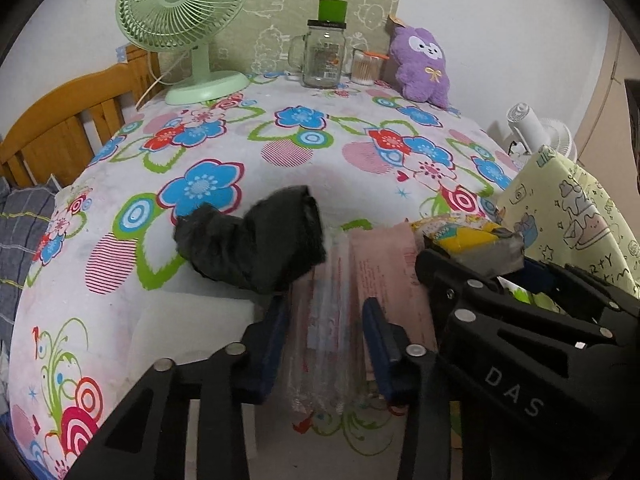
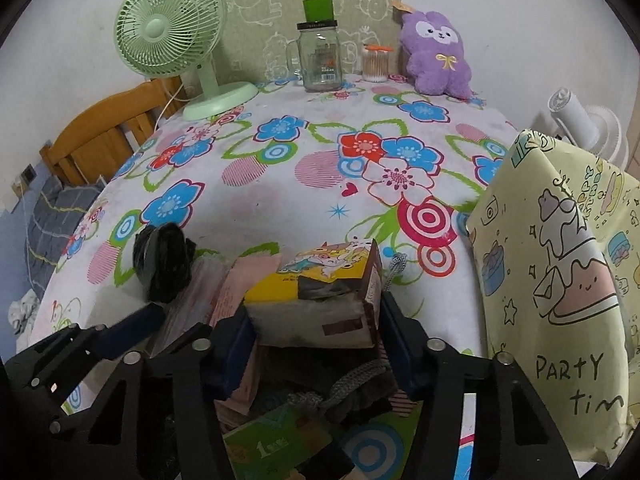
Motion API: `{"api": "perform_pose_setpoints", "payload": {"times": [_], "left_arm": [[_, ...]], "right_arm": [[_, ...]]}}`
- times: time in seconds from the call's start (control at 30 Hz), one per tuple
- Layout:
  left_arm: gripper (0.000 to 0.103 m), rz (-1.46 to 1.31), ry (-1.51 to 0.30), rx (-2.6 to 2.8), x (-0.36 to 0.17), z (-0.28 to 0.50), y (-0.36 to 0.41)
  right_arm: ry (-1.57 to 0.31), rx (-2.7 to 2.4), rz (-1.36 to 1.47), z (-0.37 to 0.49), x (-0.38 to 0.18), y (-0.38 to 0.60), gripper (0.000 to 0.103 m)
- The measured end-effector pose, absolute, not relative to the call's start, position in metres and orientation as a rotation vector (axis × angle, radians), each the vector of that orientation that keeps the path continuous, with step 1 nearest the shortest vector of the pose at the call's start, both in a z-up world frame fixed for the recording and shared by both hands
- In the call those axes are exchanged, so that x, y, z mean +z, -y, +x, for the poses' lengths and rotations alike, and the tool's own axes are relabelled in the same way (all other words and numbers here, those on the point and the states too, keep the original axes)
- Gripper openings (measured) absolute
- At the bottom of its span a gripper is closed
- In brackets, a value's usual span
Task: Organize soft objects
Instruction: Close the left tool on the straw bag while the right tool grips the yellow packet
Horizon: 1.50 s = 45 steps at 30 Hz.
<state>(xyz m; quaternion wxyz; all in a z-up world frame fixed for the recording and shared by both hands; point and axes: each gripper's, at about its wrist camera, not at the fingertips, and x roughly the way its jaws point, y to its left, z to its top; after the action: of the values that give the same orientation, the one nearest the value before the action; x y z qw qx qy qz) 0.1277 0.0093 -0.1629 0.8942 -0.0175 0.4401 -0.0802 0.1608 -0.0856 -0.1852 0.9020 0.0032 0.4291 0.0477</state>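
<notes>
My left gripper is shut on a clear plastic packet with pink print that lies on the flowered cloth; both blue pads touch its sides. Just beyond it rests a black crumpled soft bundle, also in the right wrist view. My right gripper is shut on a yellow cartoon-printed soft packet, its pads against both ends. The left wrist view shows that right gripper close by on the right, holding the yellow packet. The left gripper appears at the lower left.
At the back stand a green desk fan, a glass jar mug, a cotton swab tub and a purple plush toy. A yellow-green "Party" paper bag stands at the right. A grey corded pouch lies under the right gripper.
</notes>
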Motion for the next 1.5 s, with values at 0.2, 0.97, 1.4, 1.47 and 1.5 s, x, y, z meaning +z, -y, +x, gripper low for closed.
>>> {"api": "perform_pose_setpoints", "payload": {"times": [0.2,0.97,1.4,1.47,1.5], "left_arm": [[0.025,-0.026,-0.923,-0.158,-0.164,0.126,-0.010],[0.022,-0.001,-0.809,-0.152,-0.118,0.111,0.000],[0.022,0.012,-0.734,-0.147,-0.082,0.096,0.006],[0.022,0.016,-0.723,-0.148,-0.078,0.094,0.006],[0.022,0.017,-0.718,-0.148,-0.076,0.093,0.007]], "right_arm": [[-0.882,0.093,0.008,0.158,-0.184,0.087,0.050],[-0.775,0.119,0.040,0.136,-0.140,0.091,0.050],[-0.700,0.125,0.045,0.119,-0.104,0.094,0.050],[-0.688,0.125,0.045,0.116,-0.098,0.095,0.050],[-0.684,0.123,0.045,0.114,-0.096,0.095,0.050]]}}
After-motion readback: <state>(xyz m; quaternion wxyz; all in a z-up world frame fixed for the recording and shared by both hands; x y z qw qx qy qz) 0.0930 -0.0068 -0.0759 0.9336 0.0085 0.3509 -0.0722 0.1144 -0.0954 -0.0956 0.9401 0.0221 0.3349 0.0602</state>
